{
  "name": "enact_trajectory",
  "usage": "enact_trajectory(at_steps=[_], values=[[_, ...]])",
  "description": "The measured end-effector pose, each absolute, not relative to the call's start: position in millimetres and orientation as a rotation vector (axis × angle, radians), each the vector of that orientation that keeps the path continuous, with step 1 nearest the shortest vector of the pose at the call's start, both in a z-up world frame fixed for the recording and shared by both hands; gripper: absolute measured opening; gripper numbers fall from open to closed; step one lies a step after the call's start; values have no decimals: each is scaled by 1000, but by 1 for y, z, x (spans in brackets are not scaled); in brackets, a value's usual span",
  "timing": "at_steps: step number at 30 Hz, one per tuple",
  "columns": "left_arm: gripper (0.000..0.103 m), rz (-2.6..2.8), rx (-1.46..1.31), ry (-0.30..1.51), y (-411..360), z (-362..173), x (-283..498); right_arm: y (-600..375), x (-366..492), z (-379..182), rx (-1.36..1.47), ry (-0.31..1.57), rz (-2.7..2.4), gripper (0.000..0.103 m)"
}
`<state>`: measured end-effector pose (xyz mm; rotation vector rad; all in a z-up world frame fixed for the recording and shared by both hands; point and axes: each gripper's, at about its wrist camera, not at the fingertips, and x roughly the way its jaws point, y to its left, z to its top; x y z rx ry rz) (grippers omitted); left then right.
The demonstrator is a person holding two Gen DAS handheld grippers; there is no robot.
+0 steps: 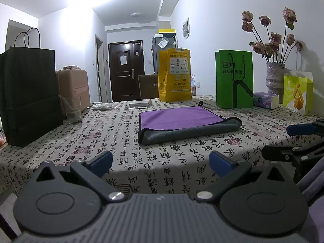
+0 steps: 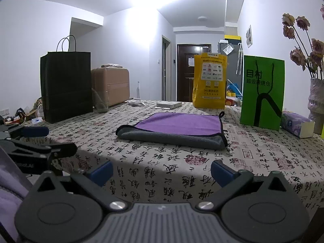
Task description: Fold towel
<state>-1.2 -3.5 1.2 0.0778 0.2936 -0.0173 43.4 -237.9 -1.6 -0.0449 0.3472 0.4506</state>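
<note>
A towel (image 1: pixel 182 123), purple on top and grey underneath, lies folded flat on the patterned tablecloth, its grey folded edge toward me. It also shows in the right wrist view (image 2: pixel 176 127). My left gripper (image 1: pixel 161 165) is open and empty, held at the table's near edge, well short of the towel. My right gripper (image 2: pixel 162 172) is open and empty too, at the near edge and apart from the towel. The right gripper also shows at the right of the left wrist view (image 1: pixel 291 139), and the left gripper at the left of the right wrist view (image 2: pixel 44 139).
On the table (image 1: pixel 101 141): a black paper bag (image 1: pixel 28 95) and a glass (image 1: pixel 73 109) at left, a white box (image 1: pixel 139 103), a yellow bag (image 1: pixel 175 75), a green bag (image 1: pixel 233 79), a tissue pack (image 1: pixel 265 100), a vase of flowers (image 1: pixel 274 77) and a lime bag (image 1: pixel 297 93) at back right.
</note>
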Motion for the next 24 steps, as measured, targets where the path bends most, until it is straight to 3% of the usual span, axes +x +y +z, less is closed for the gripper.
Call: enact_trajectory(at_steps=[24], values=[[103,-21,76,295,-5,2,-2,-238,45,-2,-44,350,454,103]])
